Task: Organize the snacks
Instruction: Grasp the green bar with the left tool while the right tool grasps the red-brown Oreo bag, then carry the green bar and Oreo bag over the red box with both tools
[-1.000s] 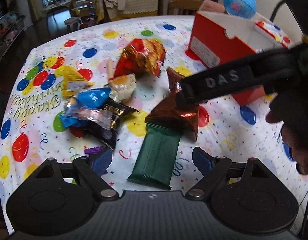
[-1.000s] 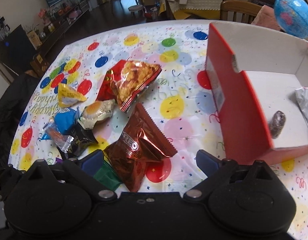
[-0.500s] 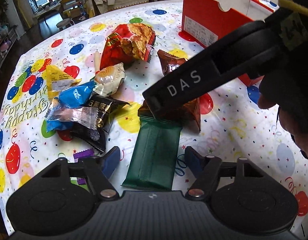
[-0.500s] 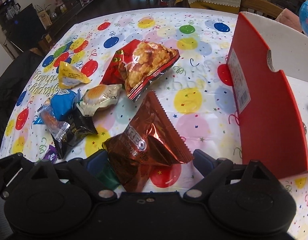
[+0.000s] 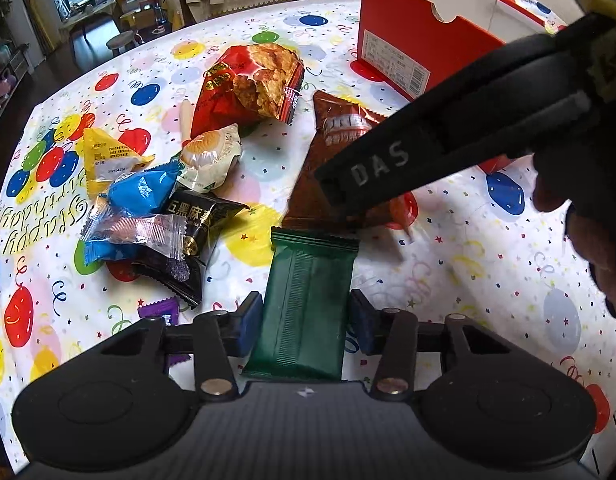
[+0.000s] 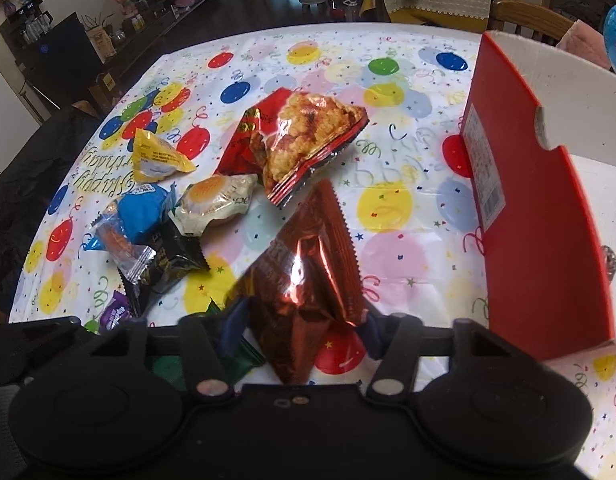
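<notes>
Green wrapper (image 5: pixel 308 304) is flanked closely by left gripper (image 5: pixel 304 322) pads; brown bag (image 5: pixel 332 152) is partly covered by right gripper (image 5: pixel 428 156).

The shiny brown foil snack bag (image 5: pixel 340 136) is half hidden behind the black right claw (image 5: pixel 372 172); the small purple wrapper (image 6: pixel 115 314) is cut off by housing.
</notes>
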A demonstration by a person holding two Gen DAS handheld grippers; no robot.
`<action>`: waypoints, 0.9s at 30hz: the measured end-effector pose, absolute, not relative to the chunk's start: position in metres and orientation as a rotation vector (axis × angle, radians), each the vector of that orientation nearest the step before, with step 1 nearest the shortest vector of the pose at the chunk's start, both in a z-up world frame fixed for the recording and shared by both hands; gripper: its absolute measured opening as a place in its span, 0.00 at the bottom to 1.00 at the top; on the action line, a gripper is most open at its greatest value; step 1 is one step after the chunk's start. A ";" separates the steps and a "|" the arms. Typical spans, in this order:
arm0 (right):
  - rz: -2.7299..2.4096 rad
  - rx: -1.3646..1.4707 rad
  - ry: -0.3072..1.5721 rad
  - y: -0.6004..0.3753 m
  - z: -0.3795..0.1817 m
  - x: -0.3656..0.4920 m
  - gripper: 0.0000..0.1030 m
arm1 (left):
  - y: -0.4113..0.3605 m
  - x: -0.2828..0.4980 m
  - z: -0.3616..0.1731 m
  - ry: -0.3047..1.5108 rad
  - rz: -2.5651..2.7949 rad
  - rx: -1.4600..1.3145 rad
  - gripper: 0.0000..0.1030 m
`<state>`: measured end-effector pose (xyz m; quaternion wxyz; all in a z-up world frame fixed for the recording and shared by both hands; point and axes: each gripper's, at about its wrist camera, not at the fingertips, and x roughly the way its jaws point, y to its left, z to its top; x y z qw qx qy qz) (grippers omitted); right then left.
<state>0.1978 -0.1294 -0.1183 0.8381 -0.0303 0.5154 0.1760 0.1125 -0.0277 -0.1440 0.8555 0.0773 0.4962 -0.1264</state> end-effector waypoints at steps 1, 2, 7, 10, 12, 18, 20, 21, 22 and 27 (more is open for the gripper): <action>0.370 -0.067 1.087 -0.130 -0.116 0.197 0.50 | -0.027 0.113 -0.144 1.044 -0.263 0.160 0.44; 0.369 -0.070 1.082 -0.131 -0.114 0.195 0.49 | -0.027 0.113 -0.144 1.047 -0.259 0.157 0.44; 0.368 -0.068 1.059 -0.140 -0.102 0.186 0.47 | -0.027 0.114 -0.143 1.064 -0.237 0.134 0.44; 0.366 -0.082 1.039 -0.147 -0.091 0.179 0.47 | -0.024 0.114 -0.142 1.075 -0.224 0.103 0.44; 0.371 -0.088 1.030 -0.152 -0.083 0.174 0.47 | -0.022 0.113 -0.141 1.082 -0.212 0.079 0.44; 0.390 -0.082 1.007 -0.170 -0.064 0.160 0.47 | -0.019 0.105 -0.131 1.081 -0.177 0.030 0.44; 0.398 -0.083 0.993 -0.176 -0.057 0.155 0.47 | -0.018 0.103 -0.125 1.079 -0.167 0.008 0.44; 0.403 -0.082 0.986 -0.179 -0.053 0.152 0.47 | -0.018 0.102 -0.122 1.076 -0.160 0.000 0.44; 0.406 -0.080 0.980 -0.182 -0.049 0.150 0.47 | -0.019 0.101 -0.119 1.073 -0.153 -0.009 0.44; 0.419 -0.062 0.946 -0.200 -0.029 0.141 0.47 | -0.024 0.096 -0.097 1.047 -0.145 -0.052 0.44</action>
